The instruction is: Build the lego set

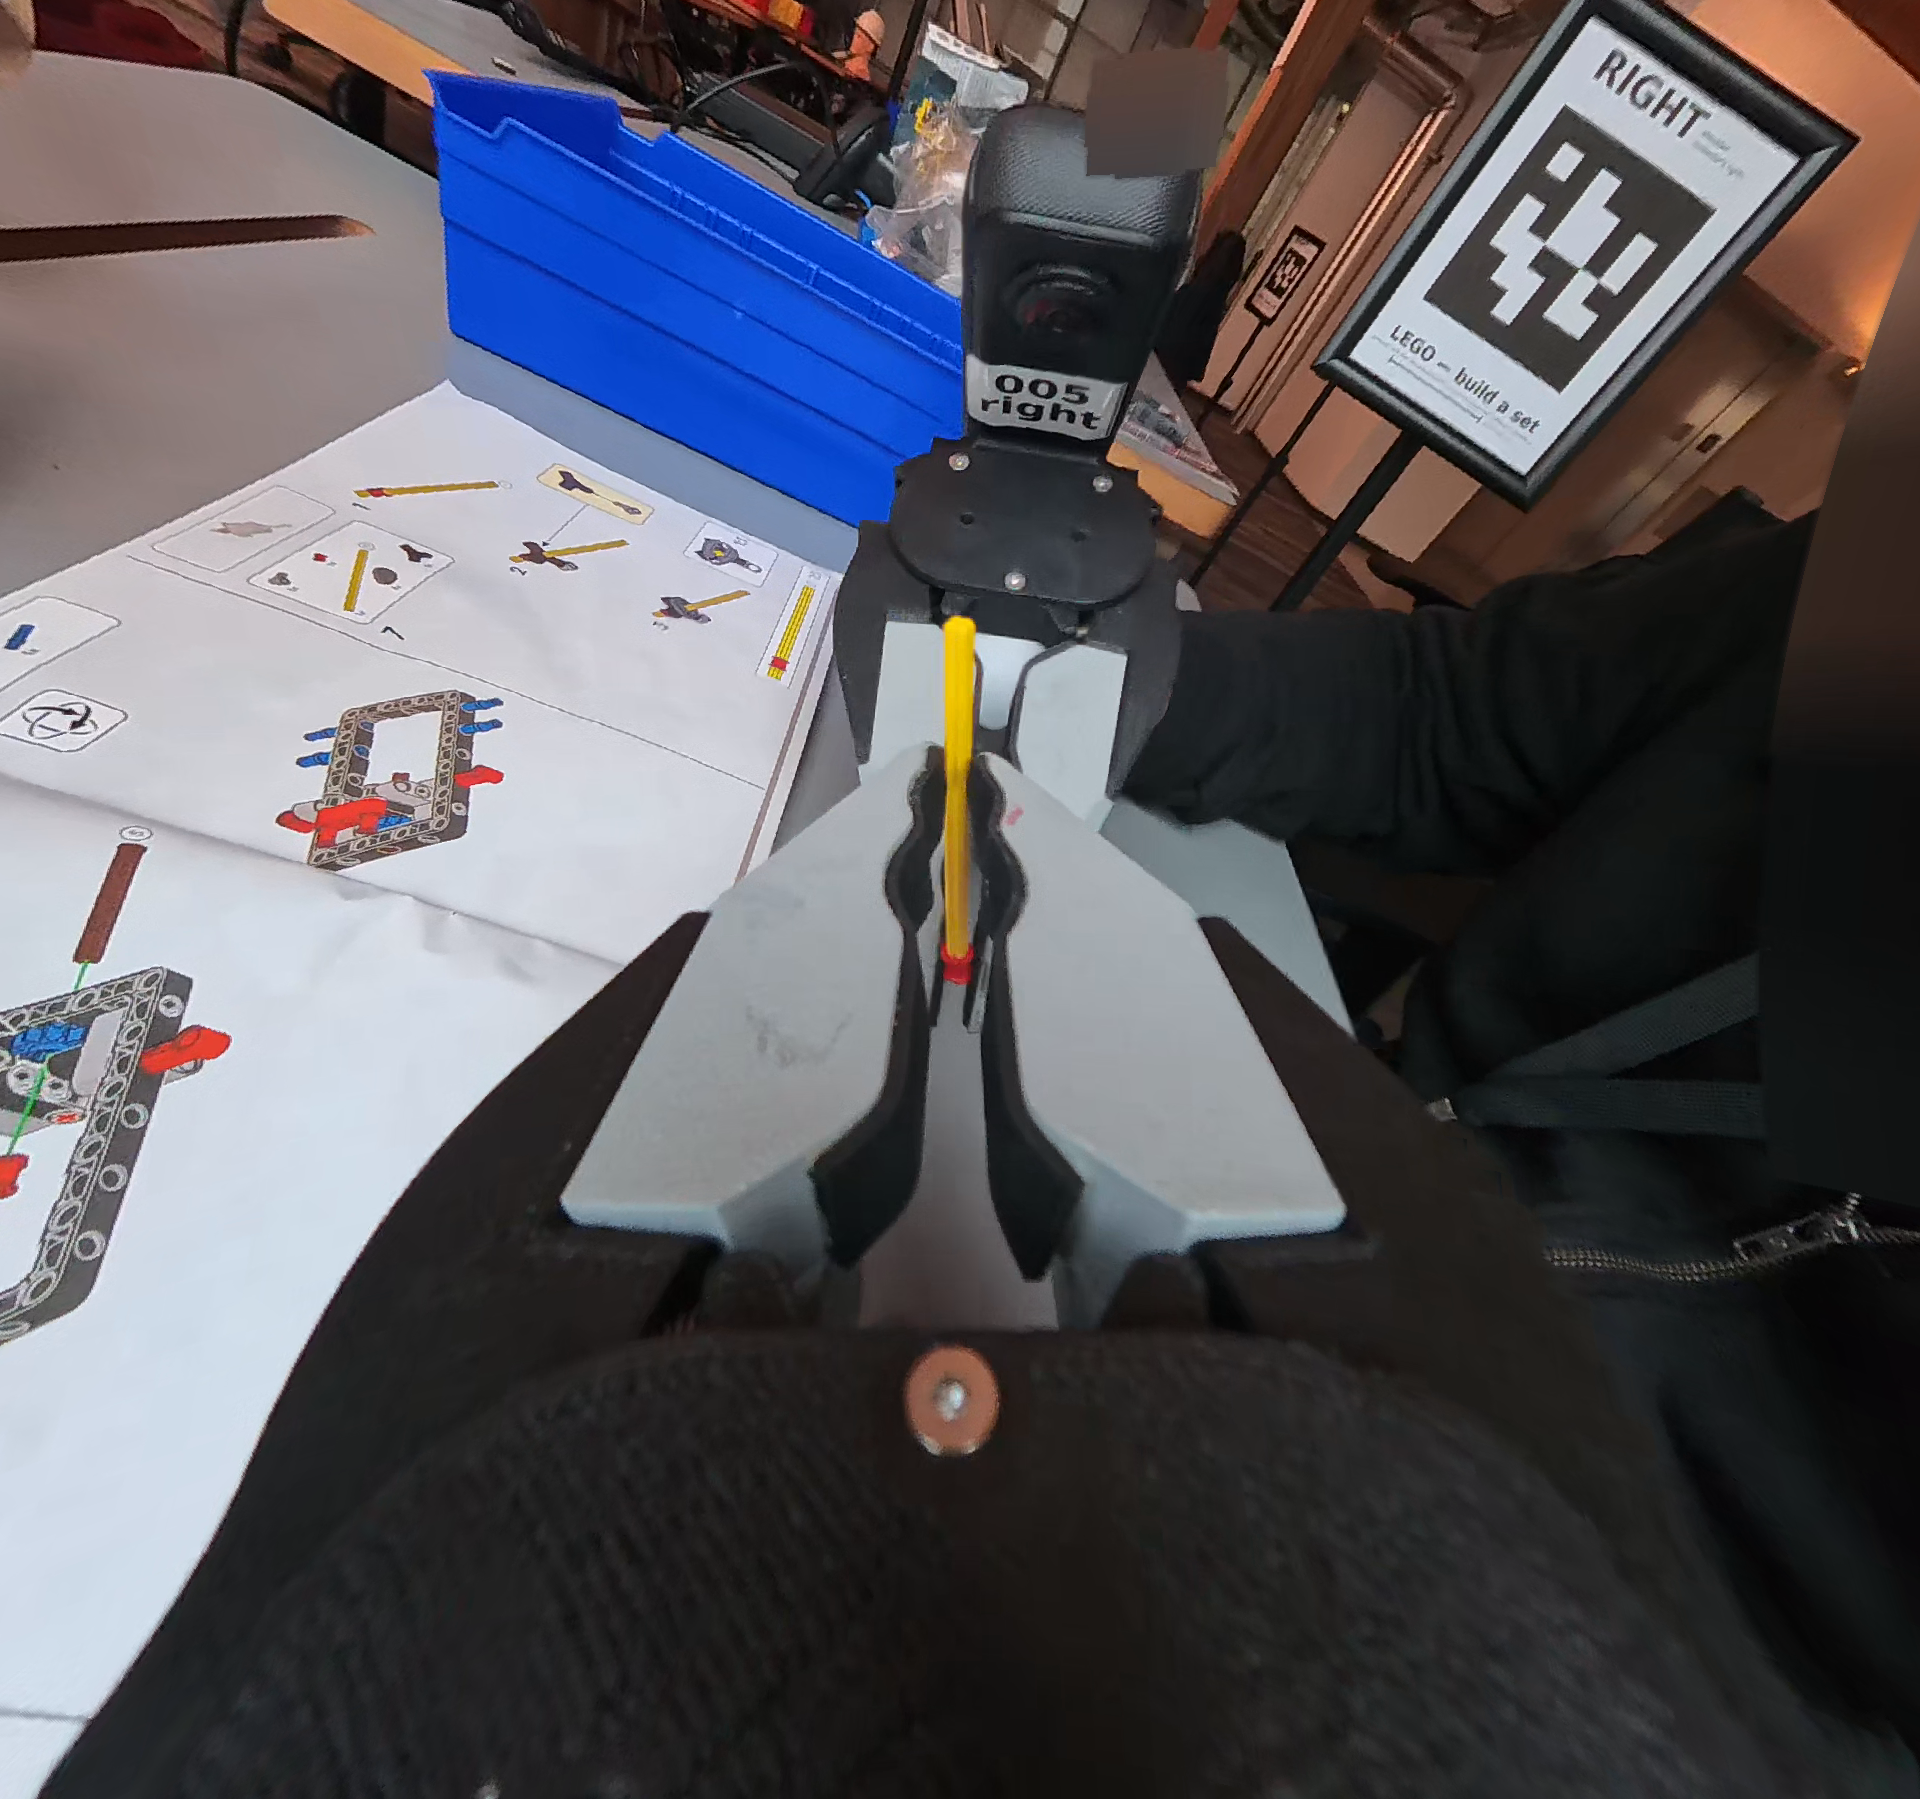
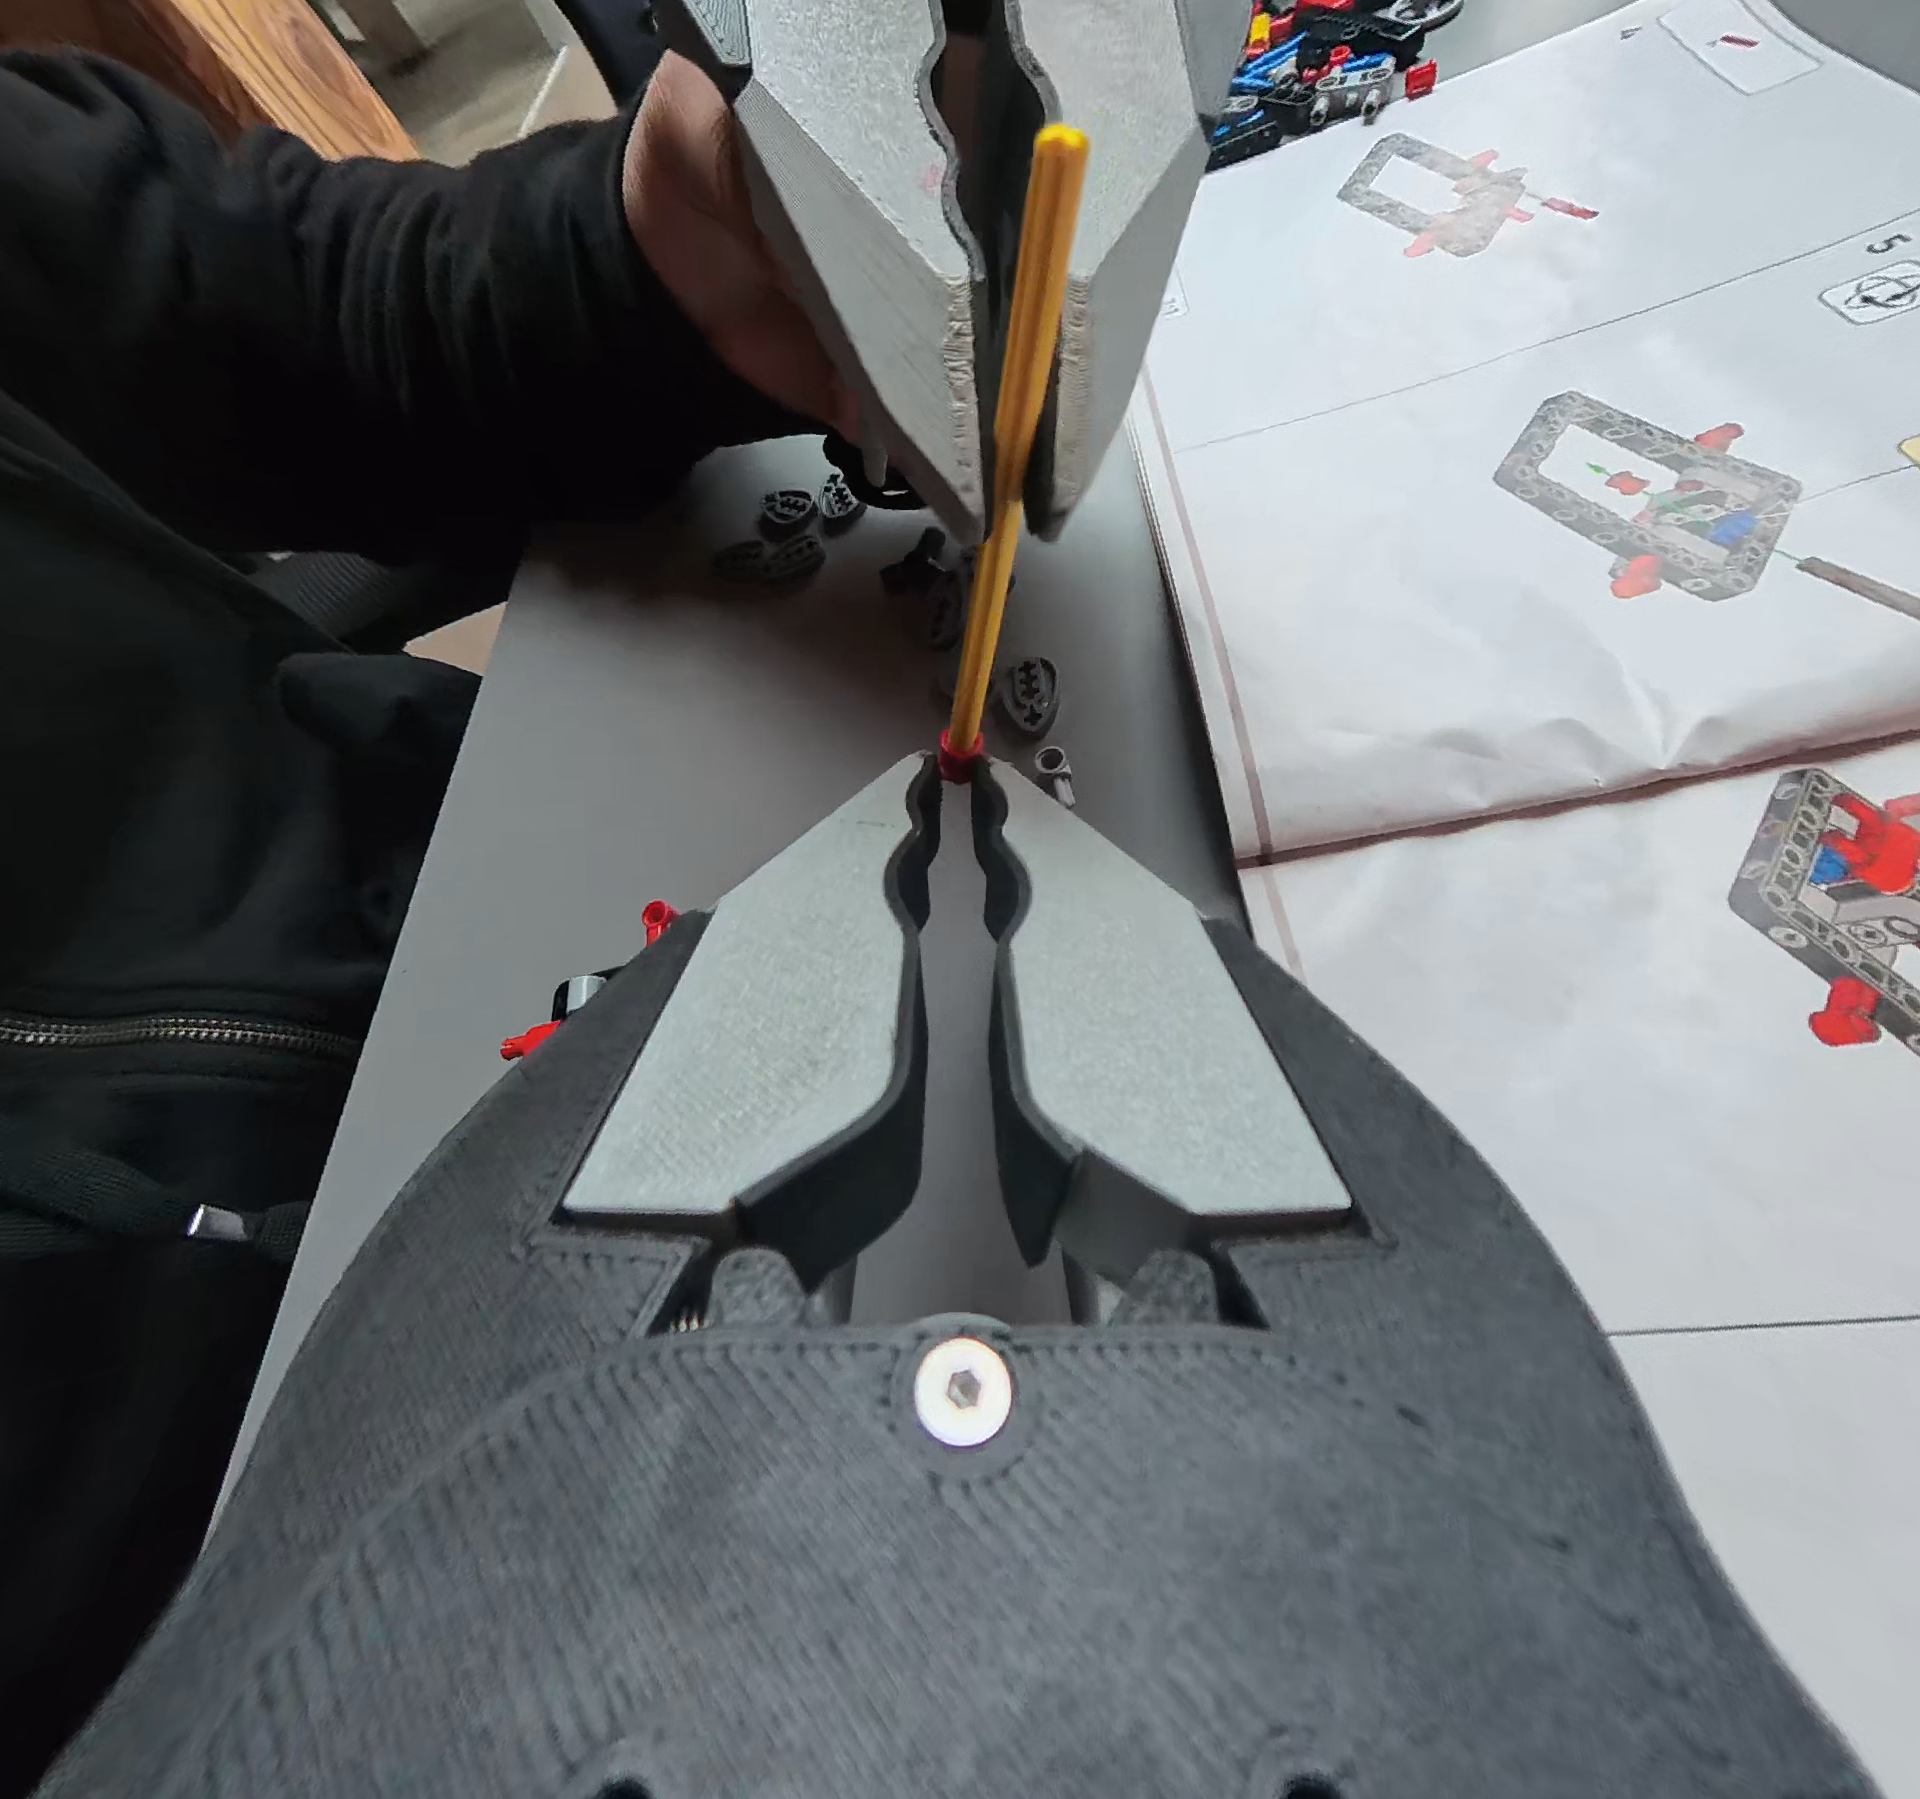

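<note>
Fingers of the left gripper (image 1: 951, 773) were closed on the middle of a long yellow axle (image 1: 957, 762), which stood between the two tools. The right gripper (image 2: 954, 762) faced it, and its tips pinched a small red bush (image 2: 957, 760) that sat on one end of this axle; in the left wrist view the same red piece (image 1: 957, 960) showed low between the left fingers, so which tool really carried it was not fully sure. The step in hand seemed to be sliding the bush along the axle. To do it well, the left tool should probably hold the axle firm and straight, while the right pushes exactly along its length, because a sideways push could bend the grip or tilt the thin rod out. The open instruction booklet (image 1: 312, 710) lay on the grey table (image 2: 644, 731) beside both tools. Only the left wrist view showed the blue bin (image 1: 675, 295) behind the booklet and a framed sign (image 1: 1569, 232) on a stand. Only the right wrist view showed loose dark pieces (image 2: 790, 544) on the table under the axle, a heap of mixed parts (image 2: 1340, 56) far behind, and the bare hand (image 2: 717, 232) holding the left tool.
</note>
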`<action>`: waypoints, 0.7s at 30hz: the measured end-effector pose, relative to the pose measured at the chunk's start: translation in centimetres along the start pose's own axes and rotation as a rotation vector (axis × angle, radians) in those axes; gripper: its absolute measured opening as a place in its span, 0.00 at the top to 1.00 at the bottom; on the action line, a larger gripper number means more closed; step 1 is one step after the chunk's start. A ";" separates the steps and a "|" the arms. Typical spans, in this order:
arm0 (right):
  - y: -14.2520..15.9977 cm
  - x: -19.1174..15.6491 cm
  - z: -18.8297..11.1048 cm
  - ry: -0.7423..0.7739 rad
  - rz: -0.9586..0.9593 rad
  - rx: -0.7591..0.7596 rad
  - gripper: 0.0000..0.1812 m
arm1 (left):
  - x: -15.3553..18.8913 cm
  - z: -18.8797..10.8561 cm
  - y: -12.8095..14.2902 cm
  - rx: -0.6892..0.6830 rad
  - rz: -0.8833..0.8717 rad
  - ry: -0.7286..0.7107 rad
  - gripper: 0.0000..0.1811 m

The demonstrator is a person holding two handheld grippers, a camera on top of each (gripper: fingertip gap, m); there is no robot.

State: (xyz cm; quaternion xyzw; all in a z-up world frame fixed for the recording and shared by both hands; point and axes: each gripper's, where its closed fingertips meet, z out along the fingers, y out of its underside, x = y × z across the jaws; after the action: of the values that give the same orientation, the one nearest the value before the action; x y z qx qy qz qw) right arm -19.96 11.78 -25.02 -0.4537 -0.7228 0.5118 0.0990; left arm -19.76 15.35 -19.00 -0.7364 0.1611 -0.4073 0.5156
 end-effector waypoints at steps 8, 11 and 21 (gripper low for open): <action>-1.3 0.3 -0.9 -0.010 0.031 0.103 0.97 | 0.4 -0.4 -1.5 0.065 0.134 -0.018 0.99; -2.6 0.4 -2.0 -0.033 0.061 0.195 0.93 | 0.3 -0.1 -1.2 0.051 0.138 -0.030 0.99; -2.2 0.8 -2.0 0.014 0.011 0.166 0.95 | 0.2 -0.5 -1.9 0.112 0.084 -0.009 0.99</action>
State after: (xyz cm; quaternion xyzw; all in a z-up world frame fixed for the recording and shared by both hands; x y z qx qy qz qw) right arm -20.40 13.51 -22.51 -0.4514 -0.6745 0.5674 0.1388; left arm -20.37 15.75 -17.15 -0.7008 0.1664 -0.3904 0.5734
